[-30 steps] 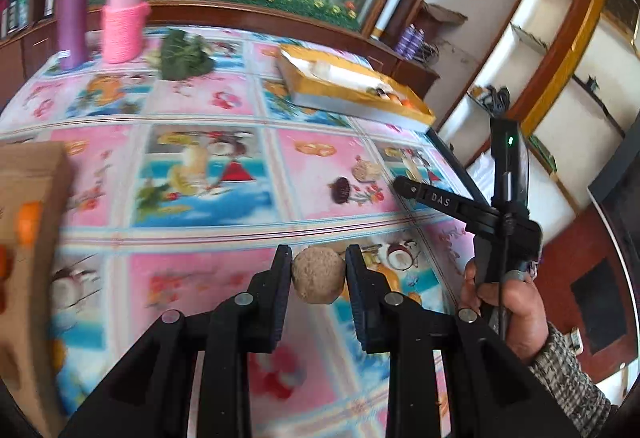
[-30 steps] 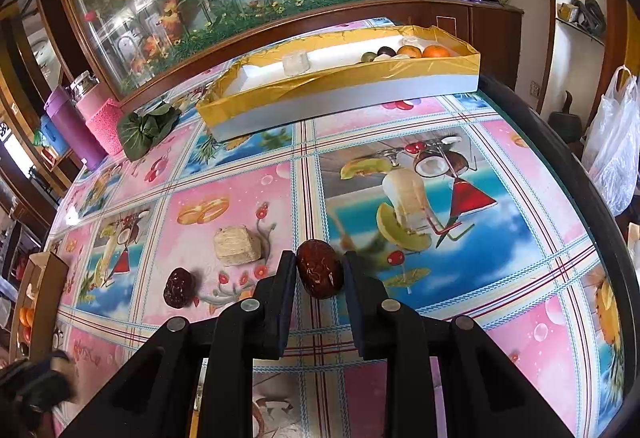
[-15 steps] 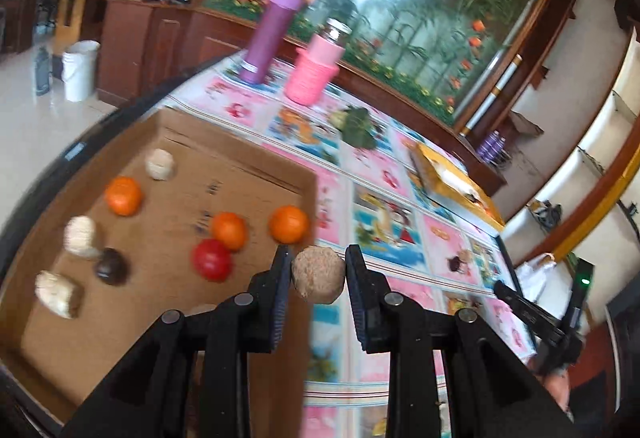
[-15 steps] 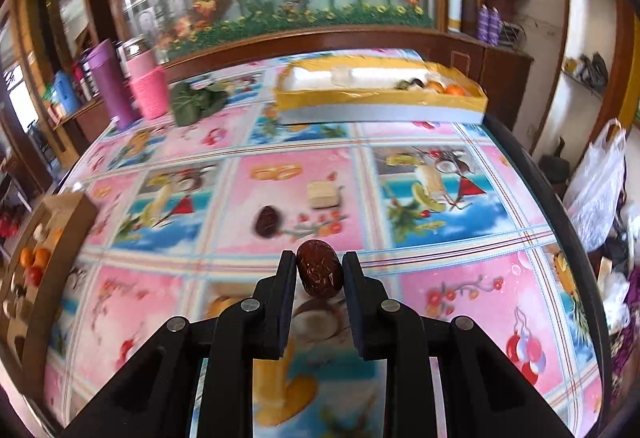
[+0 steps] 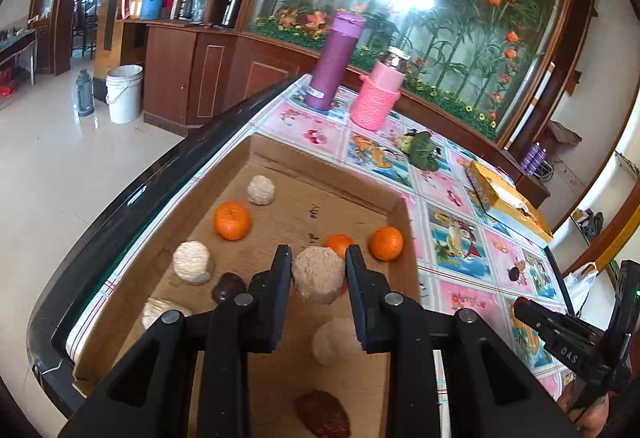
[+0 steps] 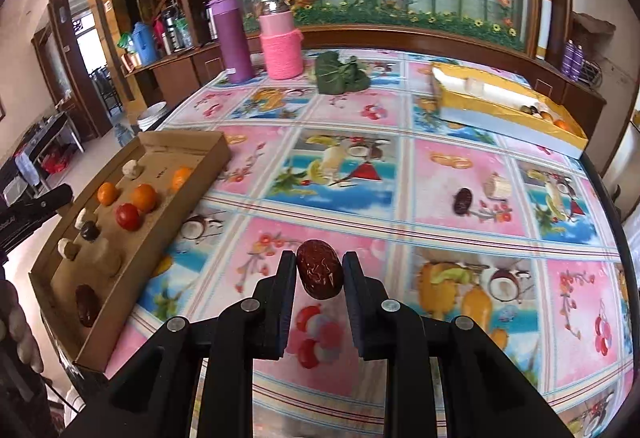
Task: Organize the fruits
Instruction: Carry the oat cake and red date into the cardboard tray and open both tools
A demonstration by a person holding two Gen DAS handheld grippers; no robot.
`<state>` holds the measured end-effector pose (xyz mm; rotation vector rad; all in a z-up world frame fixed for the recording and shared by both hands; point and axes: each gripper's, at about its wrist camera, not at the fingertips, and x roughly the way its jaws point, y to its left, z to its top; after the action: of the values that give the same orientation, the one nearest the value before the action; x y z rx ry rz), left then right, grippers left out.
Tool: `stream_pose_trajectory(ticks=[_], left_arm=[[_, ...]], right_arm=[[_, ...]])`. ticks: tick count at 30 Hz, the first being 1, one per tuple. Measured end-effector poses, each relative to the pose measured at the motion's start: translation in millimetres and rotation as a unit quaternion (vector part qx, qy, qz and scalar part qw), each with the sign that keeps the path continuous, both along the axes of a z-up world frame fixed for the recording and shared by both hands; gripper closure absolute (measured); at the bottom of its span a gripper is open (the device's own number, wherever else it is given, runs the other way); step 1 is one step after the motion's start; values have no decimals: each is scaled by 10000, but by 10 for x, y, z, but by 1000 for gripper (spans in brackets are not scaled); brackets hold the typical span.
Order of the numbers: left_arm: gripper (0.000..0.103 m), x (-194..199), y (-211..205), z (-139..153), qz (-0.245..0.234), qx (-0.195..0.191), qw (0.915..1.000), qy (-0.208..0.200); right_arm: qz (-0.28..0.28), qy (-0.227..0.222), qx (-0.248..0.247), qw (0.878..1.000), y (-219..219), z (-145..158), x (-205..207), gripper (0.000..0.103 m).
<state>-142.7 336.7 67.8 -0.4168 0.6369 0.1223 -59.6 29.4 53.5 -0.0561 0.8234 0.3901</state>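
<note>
Above the cardboard tray (image 5: 280,158), at the left edge of the table, the left gripper (image 5: 318,280) carries a pale, rough-skinned fruit (image 5: 319,274) over the tray floor. Its jaws are narrow and the pads press the fruit on both sides, so the fruit hangs clear of the cardboard. Judged from the task, the tray is the collecting point: mandarins (image 5: 232,220), pale fruits (image 5: 191,262) and dark dates (image 5: 323,414) already lie loose in it, spaced apart.

Right gripper (image 6: 319,274): jaws narrow, clamped on a red date (image 6: 319,270), held above the patterned tablecloth (image 6: 440,238) and well apart from the tray, which lies to its left. This date is probably bound for the tray as well.

Remaining items: a second date (image 6: 463,201) and a pale piece (image 6: 498,187) lie just beside each other on the cloth, toward the right. A yellow box (image 6: 508,118) at the far right holds several more fruits.
</note>
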Motion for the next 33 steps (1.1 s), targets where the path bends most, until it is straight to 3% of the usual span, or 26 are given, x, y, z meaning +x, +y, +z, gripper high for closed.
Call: stream_pose_trajectory(ticks=[8, 20, 33], left_arm=[[77, 3, 255, -120, 141, -219, 9996, 135], [77, 45, 296, -168, 159, 59, 9995, 284], [76, 125, 362, -307, 127, -110, 9987, 487]], right_arm=[[692, 114, 11, 9975, 683, -4, -33, 77], [1453, 172, -174, 9891, 1507, -75, -45, 77], [1516, 214, -702, 9857, 1928, -321, 143, 77]])
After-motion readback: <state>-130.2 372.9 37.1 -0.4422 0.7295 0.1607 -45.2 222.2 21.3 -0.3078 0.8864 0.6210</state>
